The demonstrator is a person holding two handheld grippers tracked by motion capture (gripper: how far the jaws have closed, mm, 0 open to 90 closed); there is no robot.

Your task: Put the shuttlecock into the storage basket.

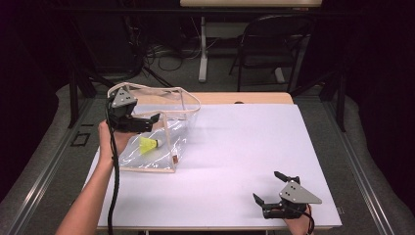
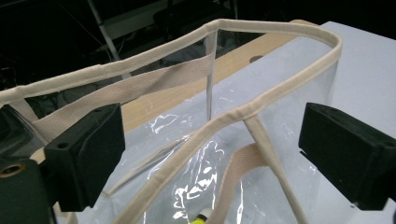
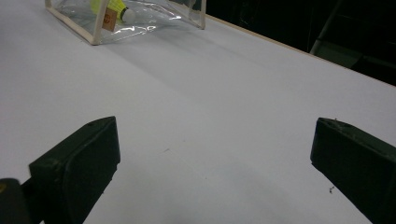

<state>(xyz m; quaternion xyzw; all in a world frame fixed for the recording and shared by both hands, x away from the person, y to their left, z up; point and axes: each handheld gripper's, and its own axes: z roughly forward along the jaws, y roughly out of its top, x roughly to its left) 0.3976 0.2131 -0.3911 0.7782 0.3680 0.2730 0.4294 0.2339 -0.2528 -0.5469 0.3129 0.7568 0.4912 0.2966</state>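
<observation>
You face a dark room: 1 black folding chair (image 1: 274, 46) at upper right, tangled cables (image 1: 161, 54) on grey floor (image 1: 49, 147), white-topped table (image 1: 244, 147).

clear bag (image 1: 161, 125), open, yellow shuttlecock (image 1: 150, 145) inside

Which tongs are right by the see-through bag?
The left tongs, open at the clear bag's cream rim. The right tongs sit open far off, over bare white table.

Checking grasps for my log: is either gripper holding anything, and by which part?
Nothing is held. The left gripper is open astride the clear bag's rim; the right gripper is open over the table.
</observation>
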